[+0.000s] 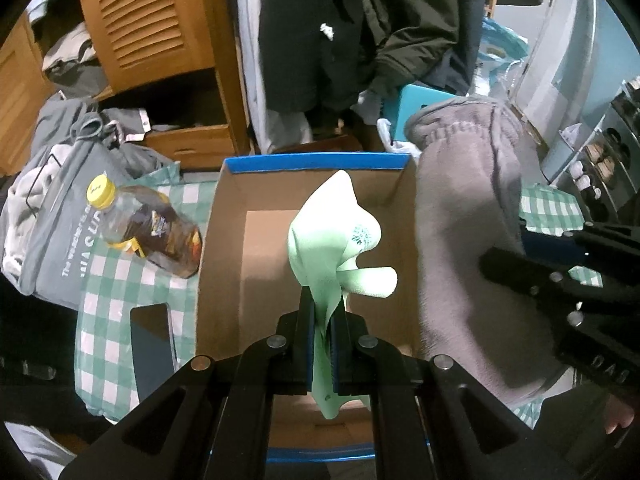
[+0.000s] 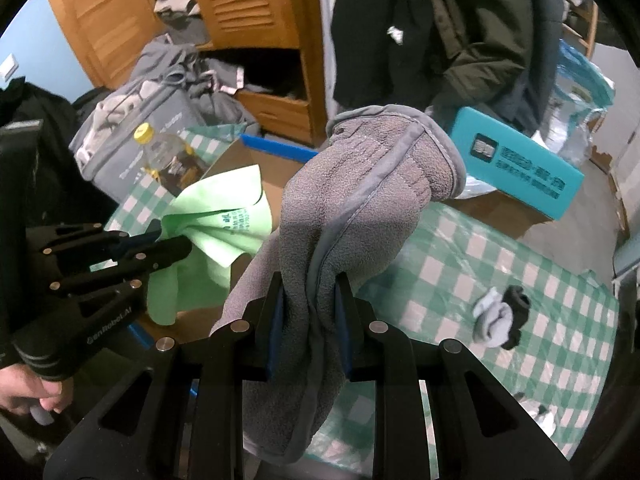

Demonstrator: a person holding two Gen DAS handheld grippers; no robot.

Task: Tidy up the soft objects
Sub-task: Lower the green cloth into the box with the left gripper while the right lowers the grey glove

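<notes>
Checked cloth (image 2: pixel 500 264) | grey glove (image 2: pixel 360 200) cuff up | green glove (image 1: pixel 340 232) upright

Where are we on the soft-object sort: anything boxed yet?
Done: nothing boxed; the box floor that shows is bare. In hand: left gripper shut on a green glove over the box; right gripper shut on a grey glove beside it. Left: drop both in, then likely the socks on the checked cloth.
</notes>
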